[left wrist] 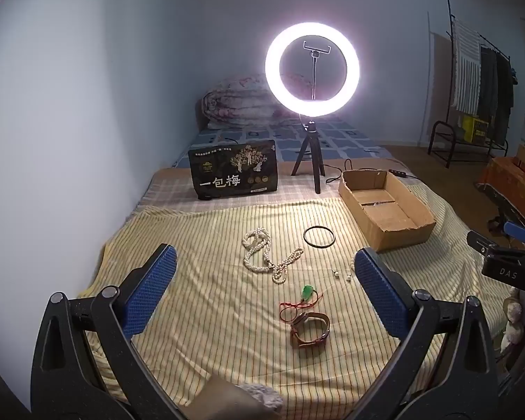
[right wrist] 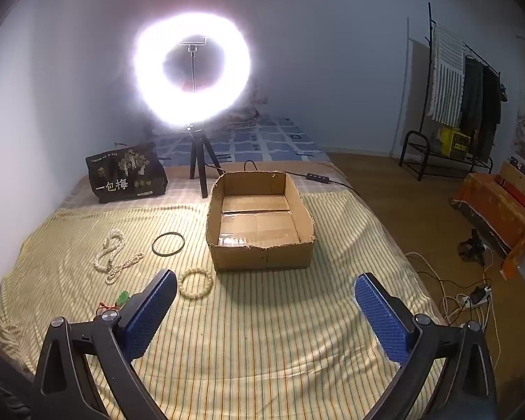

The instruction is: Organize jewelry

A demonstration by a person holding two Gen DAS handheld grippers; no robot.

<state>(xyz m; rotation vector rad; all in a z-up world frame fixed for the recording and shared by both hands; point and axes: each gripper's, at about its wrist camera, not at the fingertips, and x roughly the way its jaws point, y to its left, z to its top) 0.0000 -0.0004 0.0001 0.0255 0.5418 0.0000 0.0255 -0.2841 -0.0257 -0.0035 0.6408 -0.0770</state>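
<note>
Jewelry lies on a striped yellow bed cover [left wrist: 199,301]. A long white bead necklace [left wrist: 262,255] [right wrist: 113,257], a black ring bangle [left wrist: 319,236] [right wrist: 168,243], a green pendant on a red cord [left wrist: 306,295] [right wrist: 122,297], a brown leather watch [left wrist: 309,329], small pearl earrings [left wrist: 343,274] and a pale bead bracelet [right wrist: 196,280] lie loose. An open cardboard box [left wrist: 385,210] [right wrist: 259,217] sits behind them; its floor looks bare. My left gripper [left wrist: 264,280] is open above the pendant and watch. My right gripper [right wrist: 266,301] is open in front of the box, its left finger beside the bracelet.
A lit ring light on a tripod [left wrist: 311,70] [right wrist: 192,70] and a black printed bag [left wrist: 234,173] [right wrist: 126,175] stand behind the jewelry. A folded quilt [left wrist: 234,105] lies at the bed's head. A clothes rack [right wrist: 462,98], cables and a power strip [right wrist: 472,297] are on the right.
</note>
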